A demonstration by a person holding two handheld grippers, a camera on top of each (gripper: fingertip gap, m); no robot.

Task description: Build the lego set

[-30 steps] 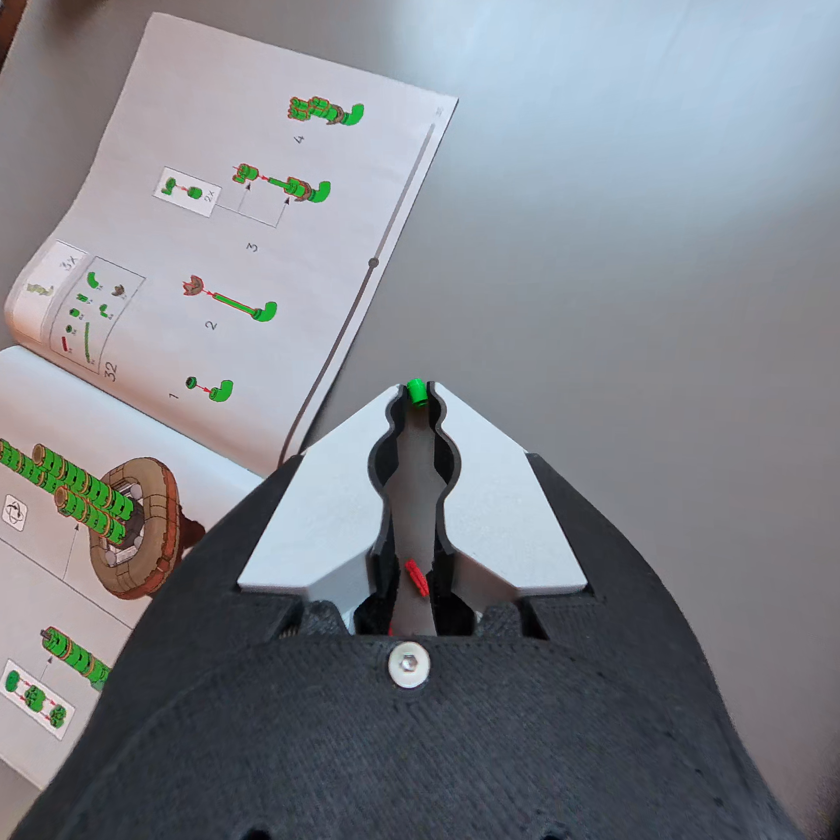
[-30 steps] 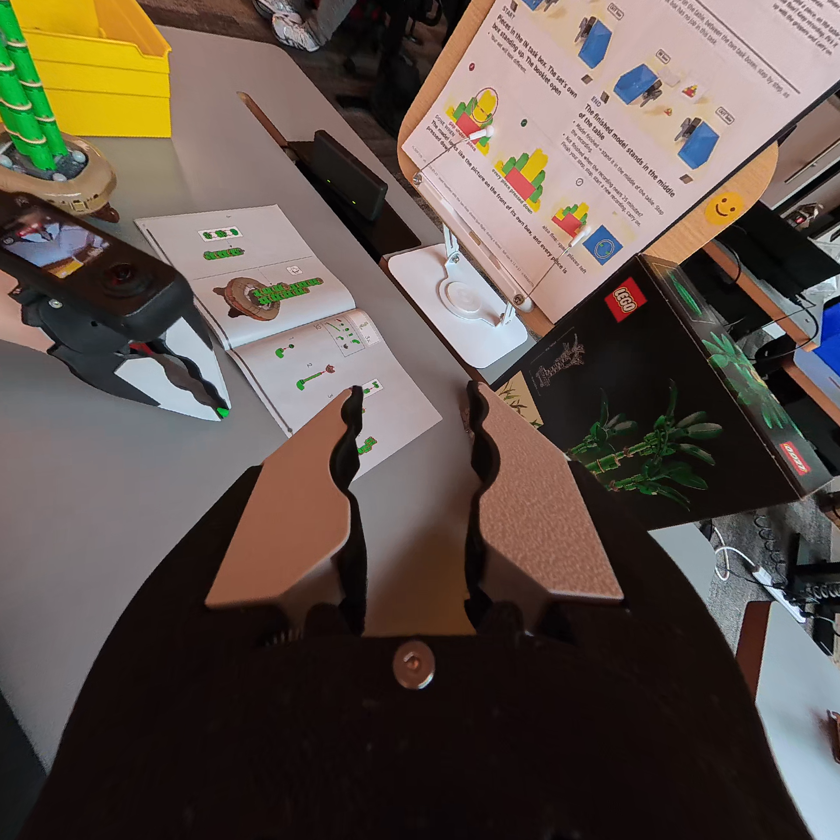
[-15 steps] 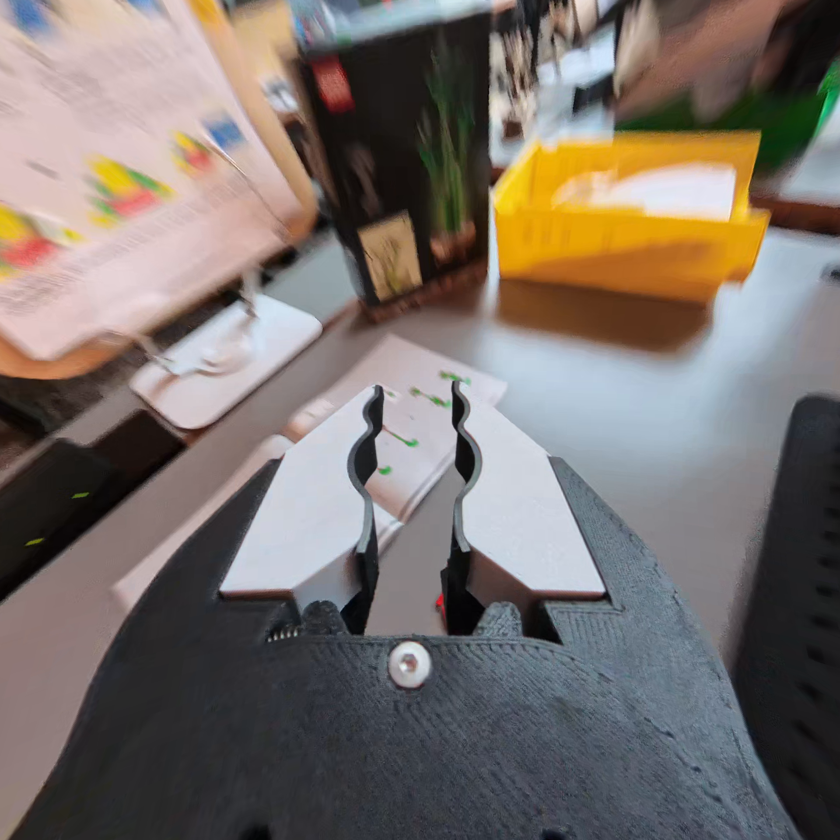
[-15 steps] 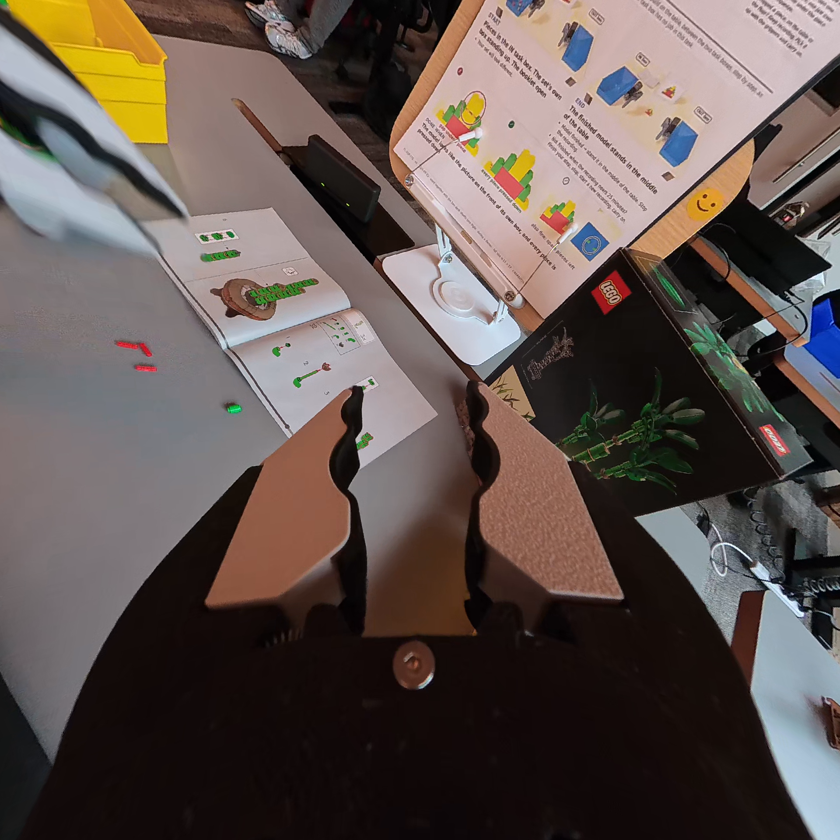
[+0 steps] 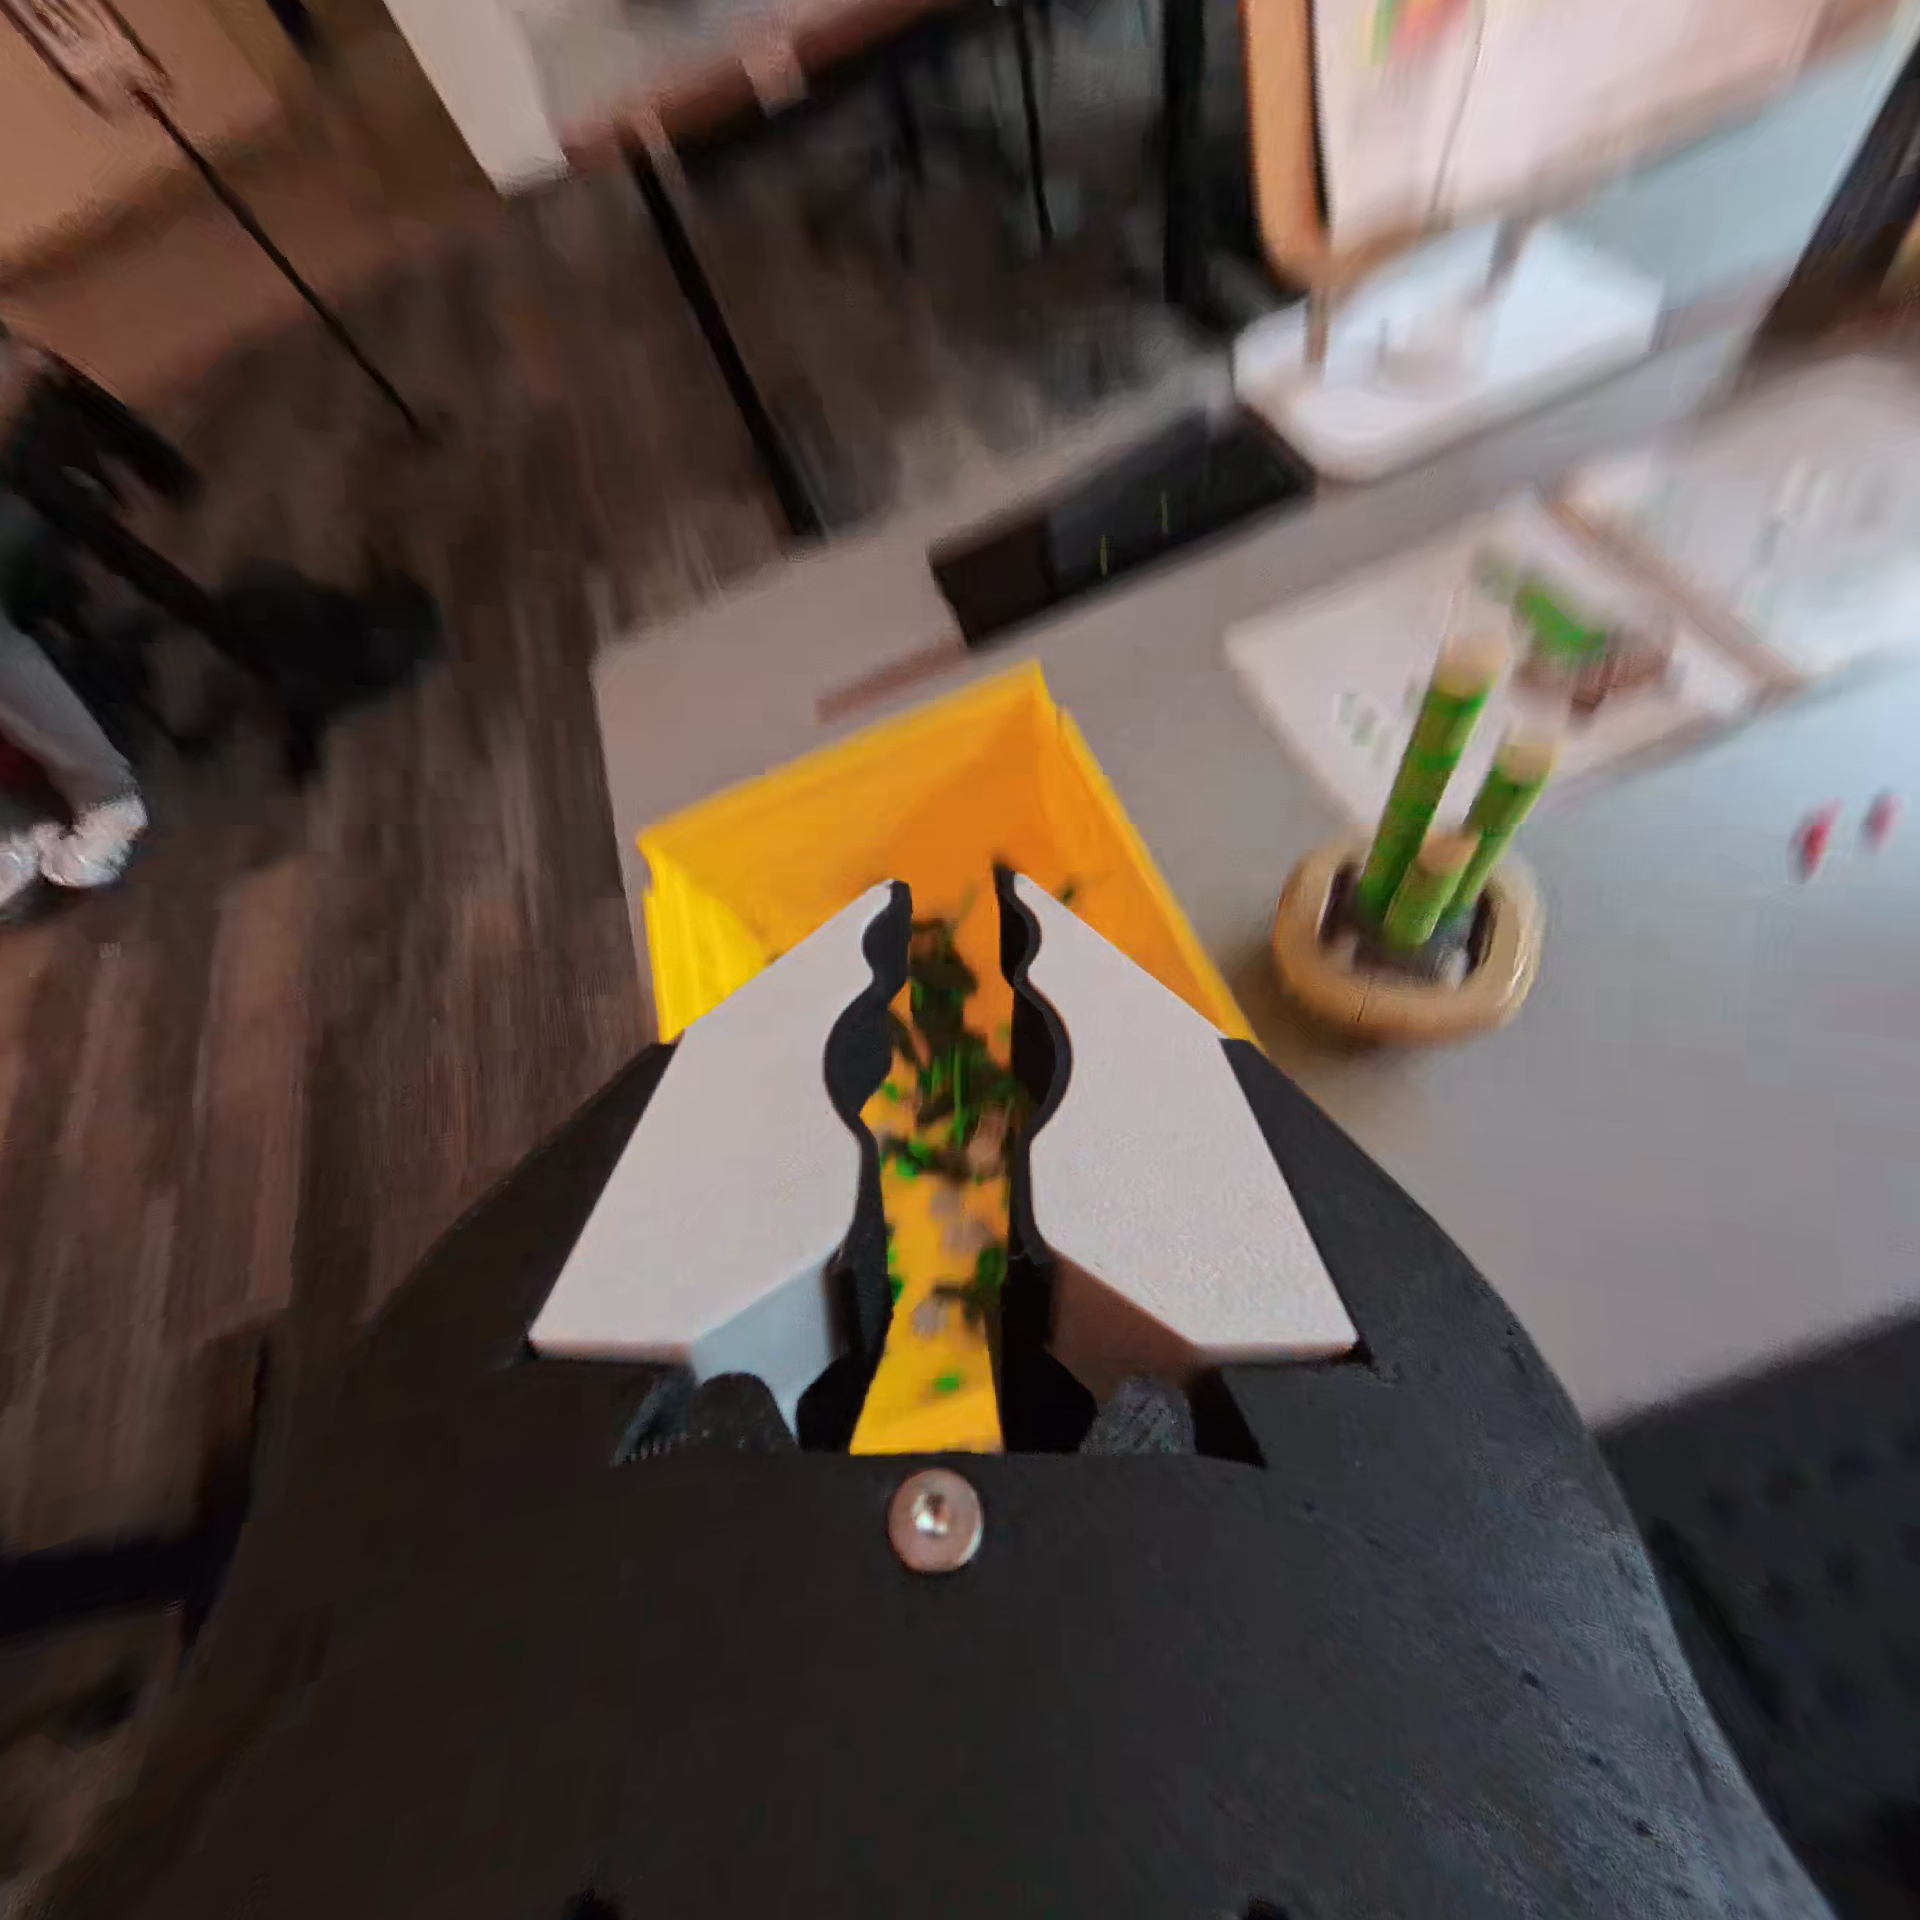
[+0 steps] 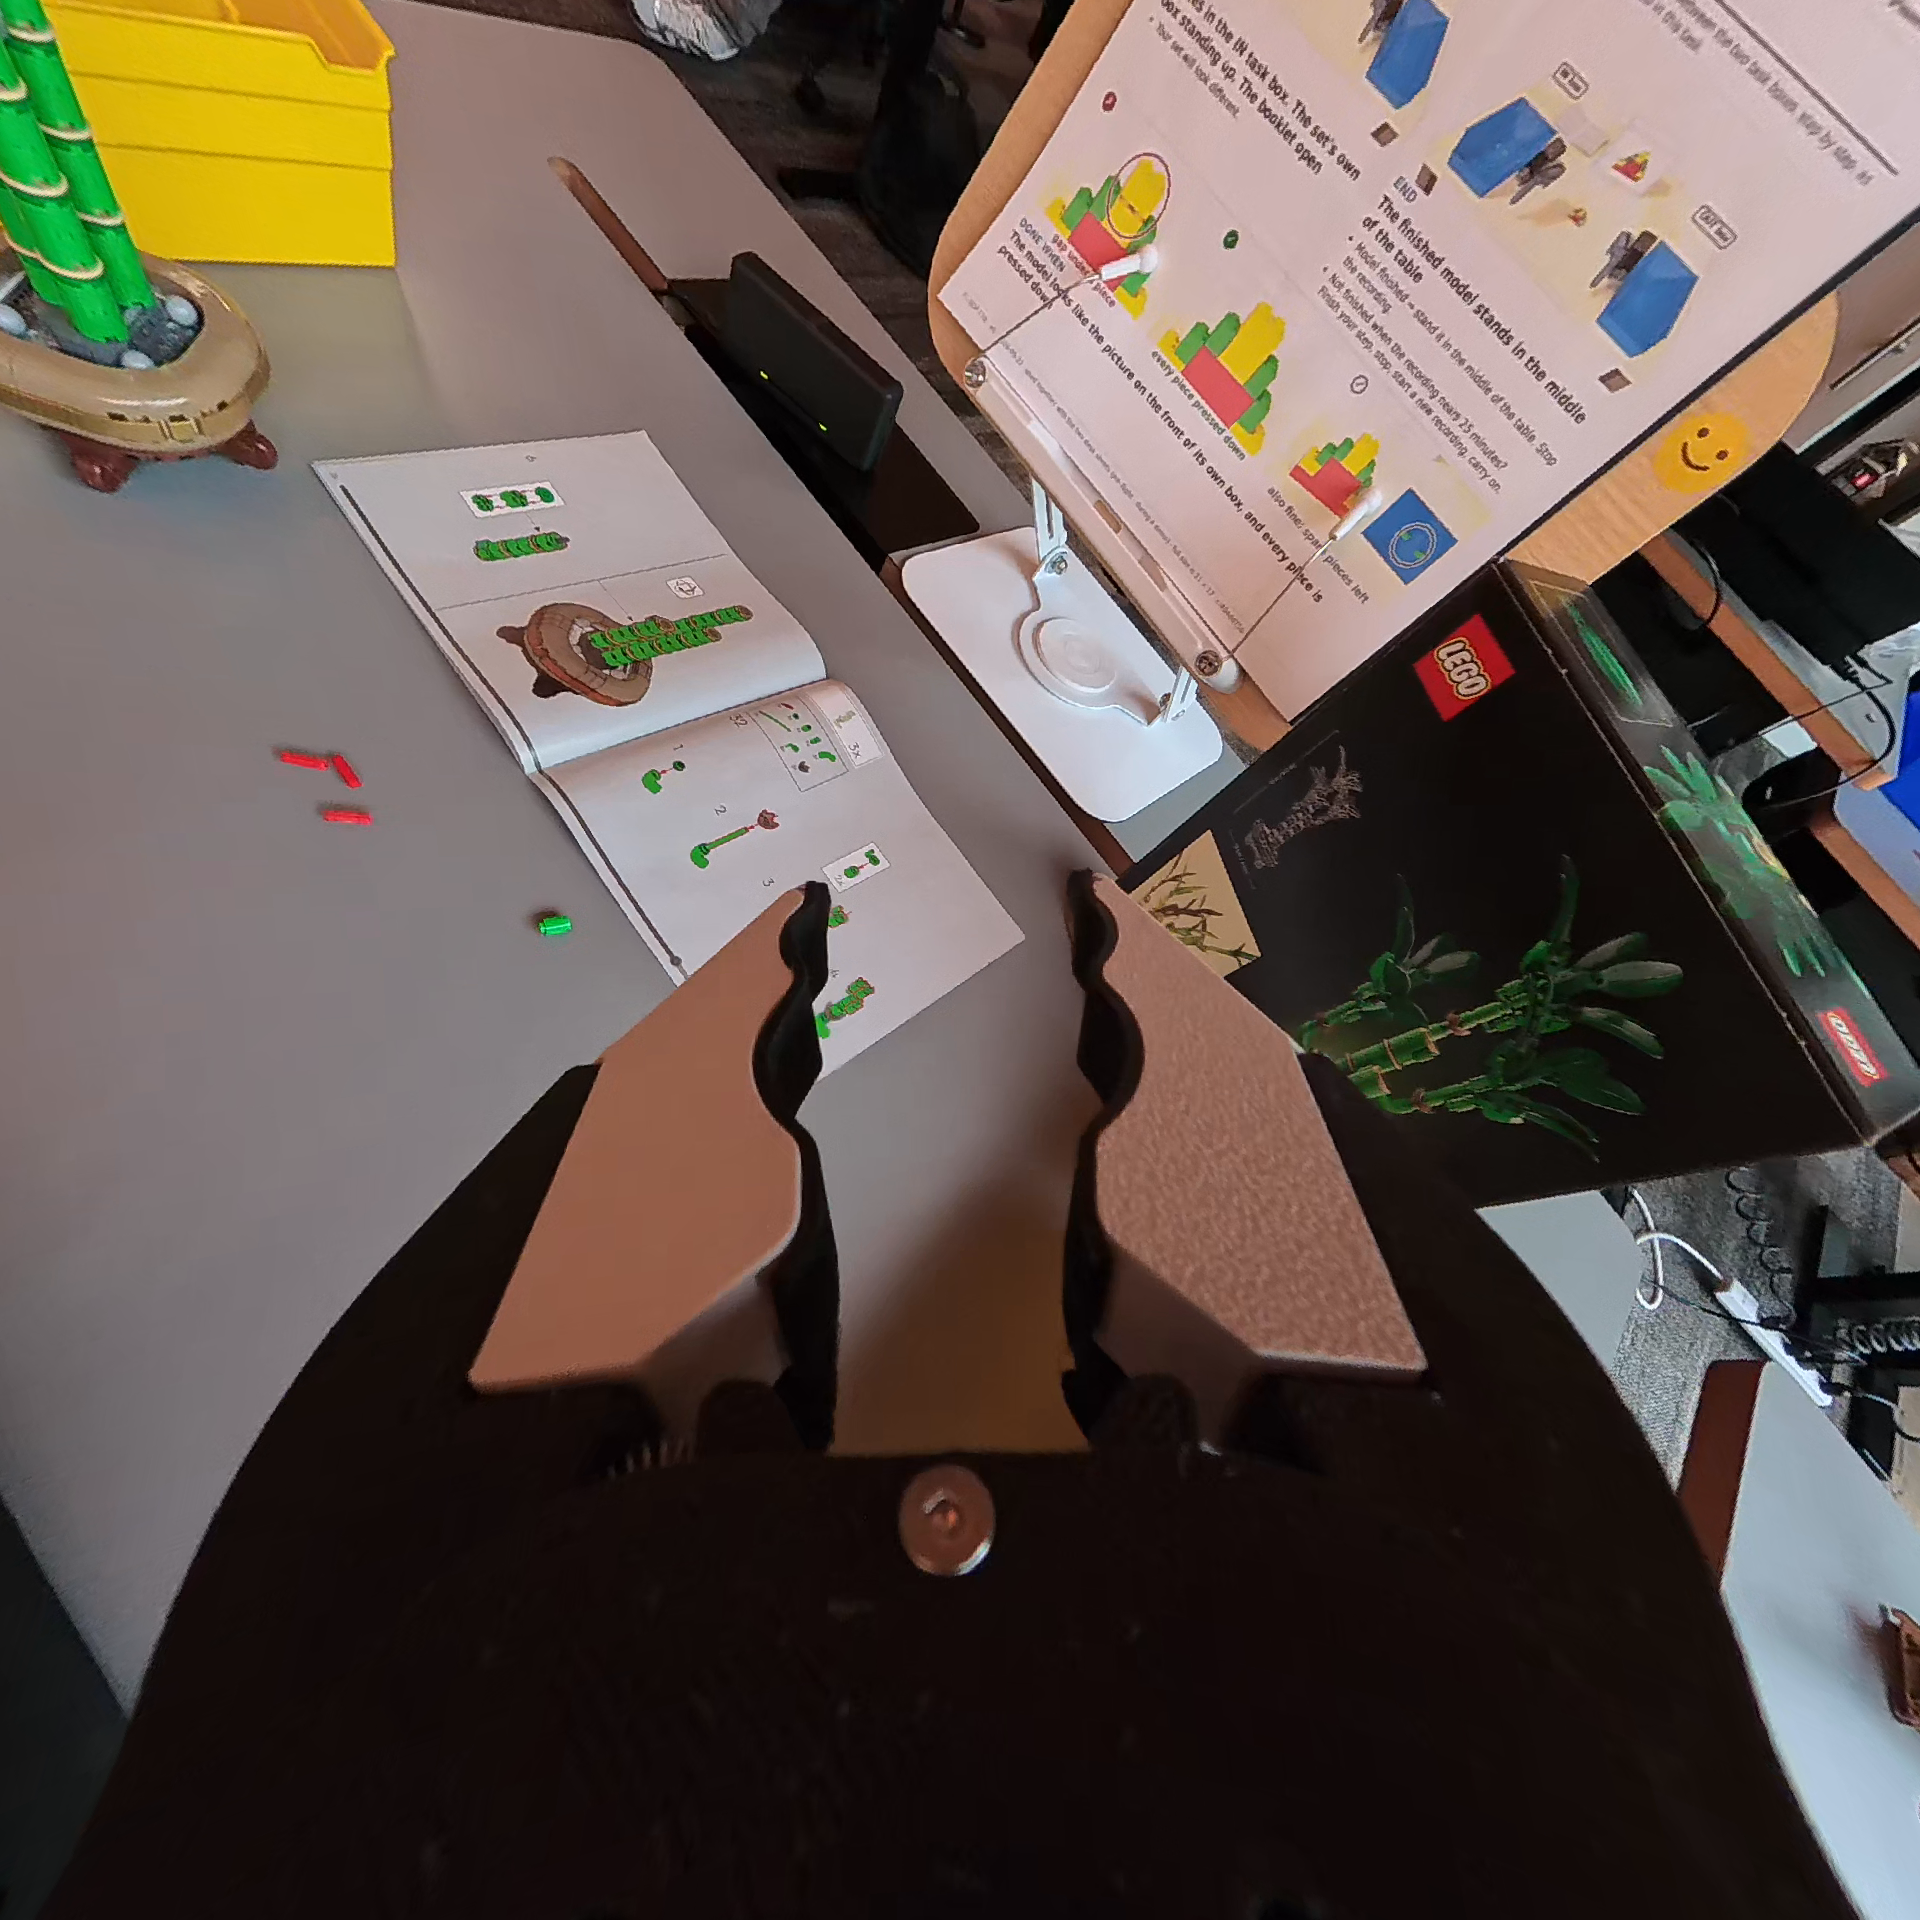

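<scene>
The left wrist view is blurred by motion. My left gripper [image 5: 953,883] is open and empty above a yellow bin [image 5: 831,810] that holds several green and tan loose pieces [image 5: 951,1101]. The bamboo model [image 5: 1413,925] in its tan round base stands right of the bin; it also shows in the right wrist view [image 6: 94,281]. My right gripper [image 6: 945,883] is open and empty above the grey table [image 6: 260,1091], over the near corner of the open instruction booklet [image 6: 644,665]. A small green piece [image 6: 554,924] and three red pins [image 6: 332,779] lie on the table left of the booklet.
A black set box [image 6: 1507,914] stands at the right. A white stand [image 6: 1070,665] holds a wooden board with a printed sheet [image 6: 1403,239]. A black device [image 6: 810,364] lies at the table's far edge. The yellow bin [image 6: 239,135] sits at the far left. The grippers' ends are close to 60 centimeters from one another.
My left gripper let go of the small green piece, which now lies on the table, then opened and swung away to above the yellow bin. My right gripper stayed open, nearly still.
</scene>
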